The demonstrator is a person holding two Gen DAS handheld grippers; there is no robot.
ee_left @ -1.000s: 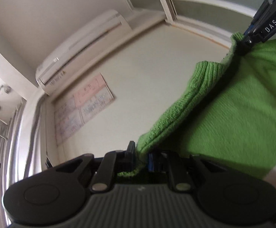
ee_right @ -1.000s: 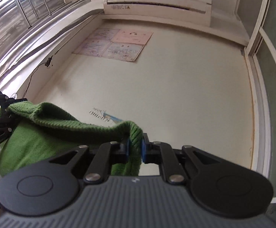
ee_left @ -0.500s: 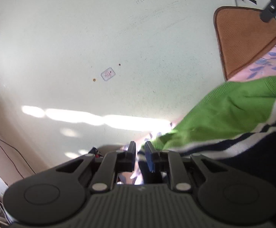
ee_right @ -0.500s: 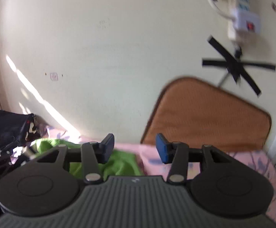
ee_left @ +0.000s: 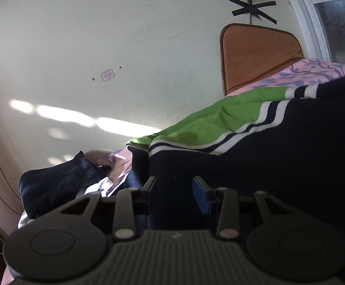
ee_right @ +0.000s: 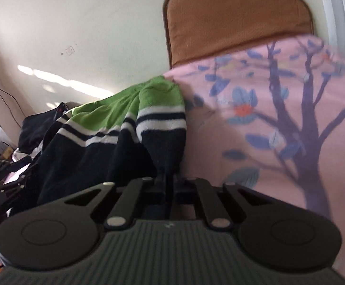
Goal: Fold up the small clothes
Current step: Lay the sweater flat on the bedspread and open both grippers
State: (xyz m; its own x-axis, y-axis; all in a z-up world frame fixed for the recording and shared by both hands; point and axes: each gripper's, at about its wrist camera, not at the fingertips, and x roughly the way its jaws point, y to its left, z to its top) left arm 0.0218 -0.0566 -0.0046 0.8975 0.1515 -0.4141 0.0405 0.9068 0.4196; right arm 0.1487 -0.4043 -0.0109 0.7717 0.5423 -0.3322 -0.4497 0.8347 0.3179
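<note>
Sweater: the small knit sweater [ee_right: 115, 128], navy below, white stripes, green at the top, lay spread over the pink floral bedsheet [ee_right: 279, 118], filling my left view from 12 to 3 o'clock.

Right gripper: my right gripper [ee_right: 170, 182] had its fingers pressed together on a navy edge of the sweater, seemingly a sleeve end, rising at 12 o'clock ahead of the jaws.

Left gripper: my left gripper [ee_left: 174, 190] stood with its fingers clearly apart and clasped nothing; the navy body of the sweater [ee_left: 267, 161] lay between and beyond them. Whether the pads touched the knit I could not tell.

Surroundings: a brown cushion [ee_left: 255, 54] leaned against the wall at 1 o'clock in my left view; a dark bundle of cloth [ee_left: 53, 185] sat at 9 o'clock, near but apart from the sweater.

Done so far: as I judged it, the garment was down on the bed and roughly laid out, green end away from me.

Left to do: no neat fold showed. The sleeve in my right grip looked ready to be brought across the body; the other side and the final halving were, I reckoned, not yet done.

Risk: loose knit might bunch or drag.
</note>
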